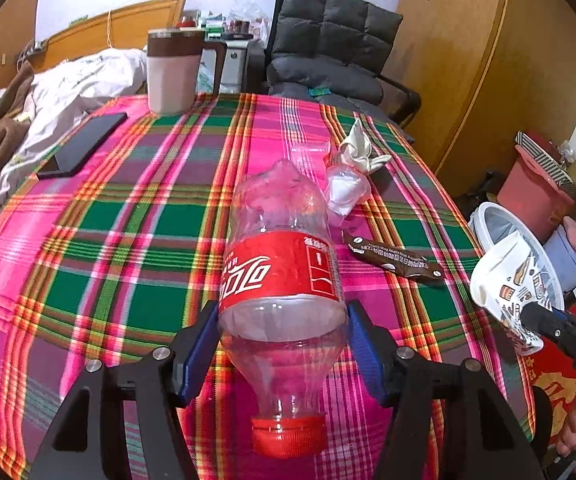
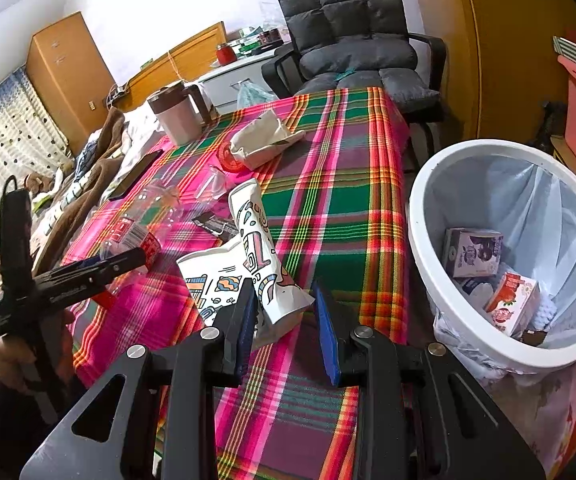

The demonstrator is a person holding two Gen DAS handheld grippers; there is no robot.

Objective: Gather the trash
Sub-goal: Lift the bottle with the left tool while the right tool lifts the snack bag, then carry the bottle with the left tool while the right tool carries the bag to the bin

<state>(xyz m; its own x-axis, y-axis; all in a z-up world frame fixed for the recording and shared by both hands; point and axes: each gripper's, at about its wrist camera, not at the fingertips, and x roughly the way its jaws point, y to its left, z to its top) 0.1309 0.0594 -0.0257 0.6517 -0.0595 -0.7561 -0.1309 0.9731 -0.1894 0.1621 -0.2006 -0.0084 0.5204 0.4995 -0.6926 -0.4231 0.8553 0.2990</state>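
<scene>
An empty cola bottle [image 1: 280,272] with a red label lies on the plaid tablecloth [image 1: 128,240], its red cap towards me. My left gripper [image 1: 282,340] is open, one blue pad on each side of the bottle's lower body, neither pressing on it. My right gripper [image 2: 284,320] is shut on a crushed white paper cup [image 2: 256,240] with coloured drawings. In the left wrist view the paper cup [image 1: 504,280] hangs in the air past the table's right edge, near the white bin [image 1: 484,216]. A brown wrapper [image 1: 396,258] and a clear bag with white tissue [image 1: 344,188] lie beyond the bottle.
The white bin [image 2: 420,232] stands on the floor right of the table, lined with a bag and holding small cartons [image 2: 474,252]. A pink tumbler [image 1: 172,72] and a black phone [image 1: 84,146] sit at the table's far left. A grey chair [image 1: 328,40] stands behind.
</scene>
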